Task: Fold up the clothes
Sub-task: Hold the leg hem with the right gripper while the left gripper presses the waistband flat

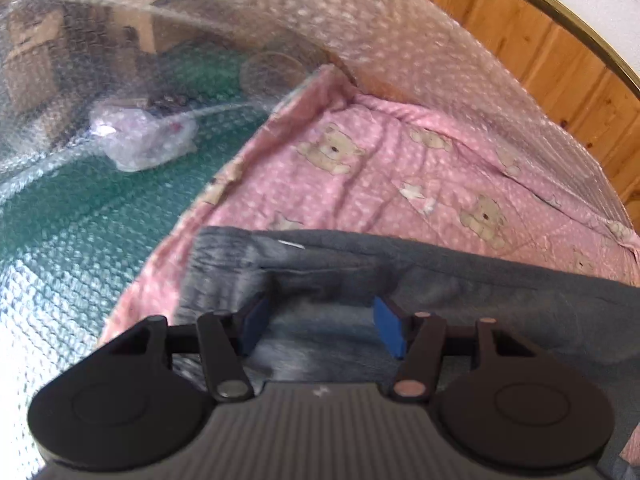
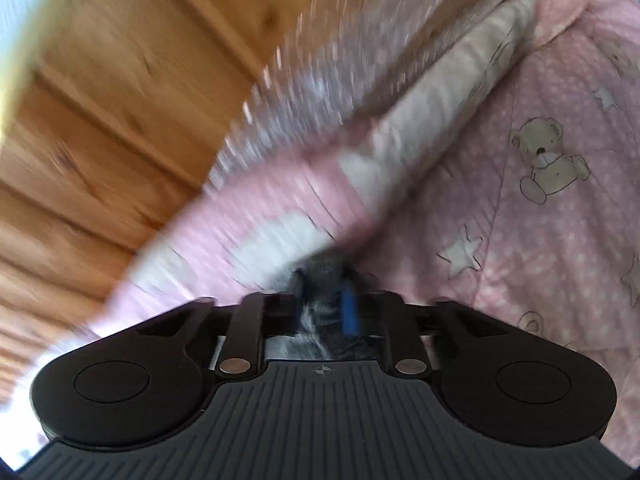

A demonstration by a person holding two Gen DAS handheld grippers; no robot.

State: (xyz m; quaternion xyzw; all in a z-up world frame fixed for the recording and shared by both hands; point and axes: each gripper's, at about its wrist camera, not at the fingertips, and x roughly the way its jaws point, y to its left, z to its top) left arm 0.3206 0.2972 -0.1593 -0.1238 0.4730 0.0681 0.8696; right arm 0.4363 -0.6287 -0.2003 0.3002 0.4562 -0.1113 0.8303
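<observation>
A dark grey garment (image 1: 440, 280) lies spread across a pink blanket with teddy bears (image 1: 380, 160). My left gripper (image 1: 320, 322) is open, its blue pads set wide apart just over the garment's near edge, with nothing between them. In the right wrist view my right gripper (image 2: 326, 304) is shut on a bunched grey fold of the garment (image 2: 320, 316), held above the pink blanket (image 2: 540, 220). That view is motion-blurred on its left side.
Bubble wrap (image 1: 120, 60) covers a green surface and boxes to the left and back. A crumpled clear plastic bag (image 1: 144, 140) lies on it. A wood-panelled wall (image 1: 560, 60) stands behind the blanket and fills the left of the right wrist view (image 2: 100, 120).
</observation>
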